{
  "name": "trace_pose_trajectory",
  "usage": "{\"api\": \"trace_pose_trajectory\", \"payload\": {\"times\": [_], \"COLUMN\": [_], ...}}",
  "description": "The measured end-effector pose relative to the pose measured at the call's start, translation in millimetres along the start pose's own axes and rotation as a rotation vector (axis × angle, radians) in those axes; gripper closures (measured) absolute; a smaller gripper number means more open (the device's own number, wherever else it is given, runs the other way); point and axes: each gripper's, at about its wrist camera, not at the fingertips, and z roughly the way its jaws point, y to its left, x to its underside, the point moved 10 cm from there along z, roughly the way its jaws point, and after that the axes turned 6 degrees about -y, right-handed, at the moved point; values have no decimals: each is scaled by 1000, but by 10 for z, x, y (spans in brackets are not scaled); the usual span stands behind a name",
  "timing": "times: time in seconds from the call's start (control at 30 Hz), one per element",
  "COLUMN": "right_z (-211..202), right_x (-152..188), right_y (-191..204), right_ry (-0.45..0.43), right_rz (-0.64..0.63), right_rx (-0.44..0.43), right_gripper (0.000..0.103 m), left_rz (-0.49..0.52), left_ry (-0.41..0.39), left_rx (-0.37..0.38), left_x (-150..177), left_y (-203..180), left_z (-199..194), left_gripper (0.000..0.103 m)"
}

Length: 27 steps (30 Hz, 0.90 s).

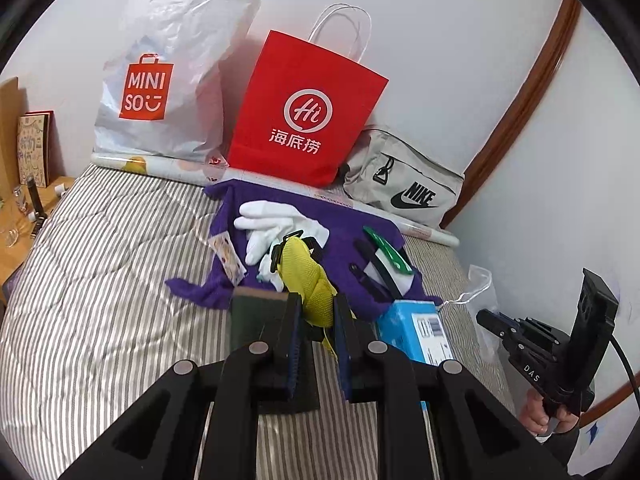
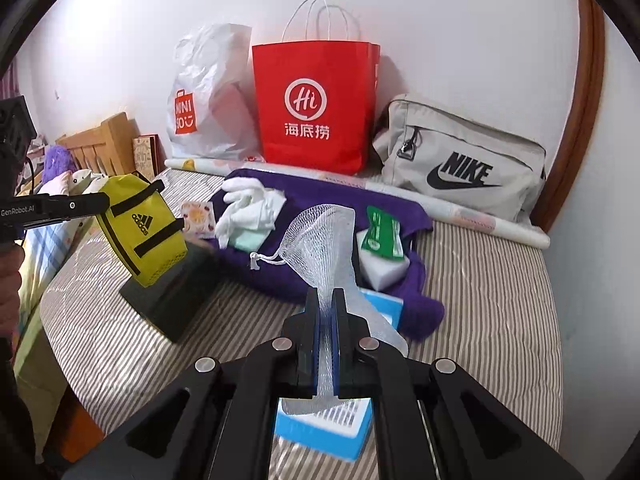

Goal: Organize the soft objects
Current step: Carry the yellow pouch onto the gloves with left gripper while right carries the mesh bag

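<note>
On the striped bed lies a purple towel (image 1: 352,220) (image 2: 320,196) with white gloves (image 1: 272,220) (image 2: 244,208) and a white sponge under a green packet (image 2: 382,256) on it. My left gripper (image 1: 318,304) (image 2: 105,200) is shut on a yellow mesh Adidas pouch (image 1: 306,272) (image 2: 142,228), which hangs above a dark green block (image 1: 260,312) (image 2: 176,296). My right gripper (image 2: 326,296) (image 1: 486,318) is shut on a white net drawstring bag (image 2: 320,232) (image 1: 478,286), lifted over a blue box (image 2: 320,428) (image 1: 416,332).
Against the back wall stand a white Miniso bag (image 1: 160,80), a red paper bag (image 1: 304,108) and a grey Nike bag (image 1: 404,184) behind a rolled poster (image 1: 160,164). A wooden bedside shelf (image 1: 24,216) is at the left. A patterned card pack (image 1: 228,256) lies on the towel's edge.
</note>
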Motion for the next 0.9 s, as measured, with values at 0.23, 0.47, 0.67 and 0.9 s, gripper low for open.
{"api": "trace_pose_trajectory", "payload": {"times": [0.23, 0.47, 0.67, 0.9], "right_z": [226, 531, 840, 1247], "right_x": [-156, -276, -318, -372], "right_y": [-57, -130, -194, -240], "right_ry": [3, 22, 51, 91], "right_rz": [8, 11, 14, 33], "right_rx": [-6, -22, -28, -30], "right_gripper": [98, 98, 98, 98], "left_rz": [-3, 1, -5, 0], "left_ry": [7, 24, 49, 72], "left_rx": [1, 3, 17, 45], "left_x": [-215, -375, -429, -507], "left_y": [20, 33, 46, -23], "left_z": [219, 545, 870, 1148], "left_gripper": [88, 88, 88, 88]}}
